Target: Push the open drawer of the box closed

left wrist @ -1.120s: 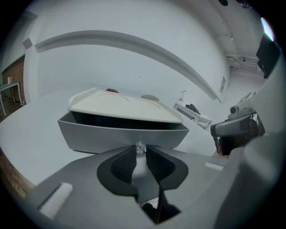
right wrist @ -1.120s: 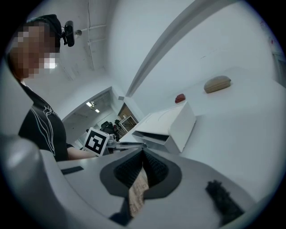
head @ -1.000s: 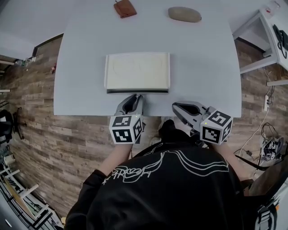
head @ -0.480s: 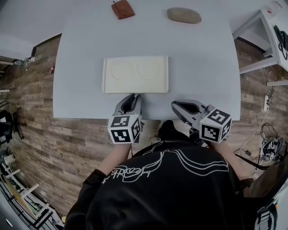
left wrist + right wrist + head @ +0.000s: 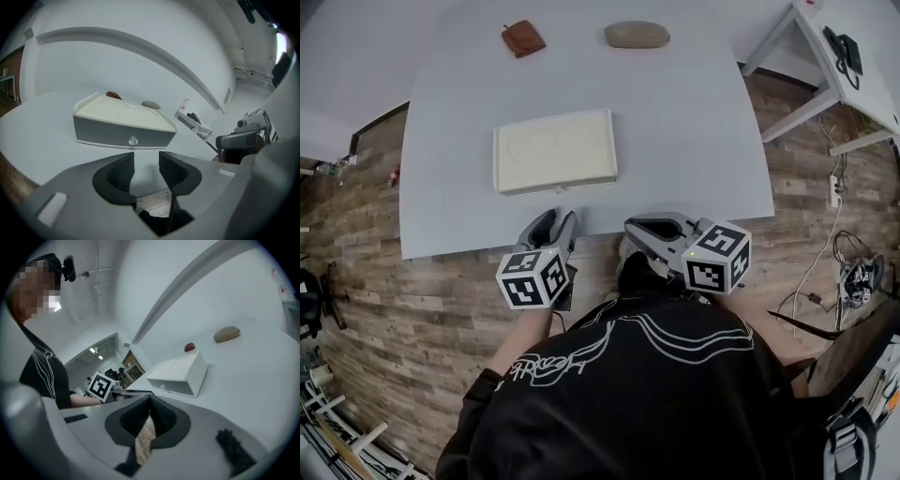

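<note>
The cream box [image 5: 555, 150] lies on the white table [image 5: 694, 141], its grey drawer front [image 5: 123, 133] flush with the body and a small clear knob [image 5: 133, 140] at its middle. My left gripper [image 5: 551, 221] hangs just off the table's near edge, a short way back from the drawer front. Its jaws are opening, with nothing between the pads [image 5: 123, 171]; the left gripper view shows the left gripper [image 5: 146, 158] pointing at the knob. My right gripper [image 5: 630, 226] is shut and empty beside it, and the right gripper [image 5: 150, 400] looks at the box [image 5: 180, 373] from its right.
A brown pouch [image 5: 523, 38] and a grey oval stone-like object [image 5: 636, 35] lie at the table's far side. A white side table [image 5: 825, 52] stands at the right. Wooden floor surrounds the table; the person's dark sleeves fill the foreground.
The dark gap at the box's front has gone; the drawer now sits flush. My left gripper has drawn back from the drawer to the table edge and its jaws have spread.
</note>
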A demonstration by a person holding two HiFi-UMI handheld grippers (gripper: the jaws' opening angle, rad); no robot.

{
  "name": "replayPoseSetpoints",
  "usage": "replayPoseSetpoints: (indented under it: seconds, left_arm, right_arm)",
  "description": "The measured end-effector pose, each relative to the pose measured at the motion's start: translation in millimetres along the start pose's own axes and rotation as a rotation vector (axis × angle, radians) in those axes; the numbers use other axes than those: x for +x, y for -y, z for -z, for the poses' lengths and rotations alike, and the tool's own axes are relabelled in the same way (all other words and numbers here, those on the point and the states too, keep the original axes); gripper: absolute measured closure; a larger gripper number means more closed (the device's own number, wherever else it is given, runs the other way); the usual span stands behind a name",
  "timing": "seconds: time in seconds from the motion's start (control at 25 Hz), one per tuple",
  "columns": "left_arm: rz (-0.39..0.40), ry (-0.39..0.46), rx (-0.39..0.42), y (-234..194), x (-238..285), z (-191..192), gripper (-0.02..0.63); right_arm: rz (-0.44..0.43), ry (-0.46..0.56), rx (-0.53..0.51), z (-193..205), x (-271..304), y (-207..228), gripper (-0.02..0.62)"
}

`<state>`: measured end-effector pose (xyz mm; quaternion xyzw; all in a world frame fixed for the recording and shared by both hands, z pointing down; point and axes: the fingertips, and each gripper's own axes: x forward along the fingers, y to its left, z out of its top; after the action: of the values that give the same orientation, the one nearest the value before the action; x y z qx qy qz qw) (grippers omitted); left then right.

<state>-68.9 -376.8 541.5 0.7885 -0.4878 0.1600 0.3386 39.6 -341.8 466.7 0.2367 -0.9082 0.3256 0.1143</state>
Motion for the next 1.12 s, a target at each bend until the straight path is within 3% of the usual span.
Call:
replayPoseSetpoints:
  seconds: [0.12,0.28,0.52,1.12]
  left_arm:
    - [0.086,0.006,0.017,27.5,-27.7,2.8,0.472]
    - [0.253,0.095,0.052,74.0,-78.4,-3.6,0.598]
    - [0.437,0.178,0.143,124.4,-146.3,-3.0,0.598]
    - [0.557,0.245,0.27,158.6,-212.2,-0.1,0.598]
  right_arm:
    - [-0.011,0.01,-0.016,8.0,-4.2,-24.9,0.586]
    - [-0.029,0.028,-0.044,19.2,-8.8,-63.0,0.586]
    - [-0.031,0.066,-0.098,29.1,-26.7,-114.4,0.586]
    - [-0.029,0.15,-0.182,20.9,-57.5,-188.0,0.588]
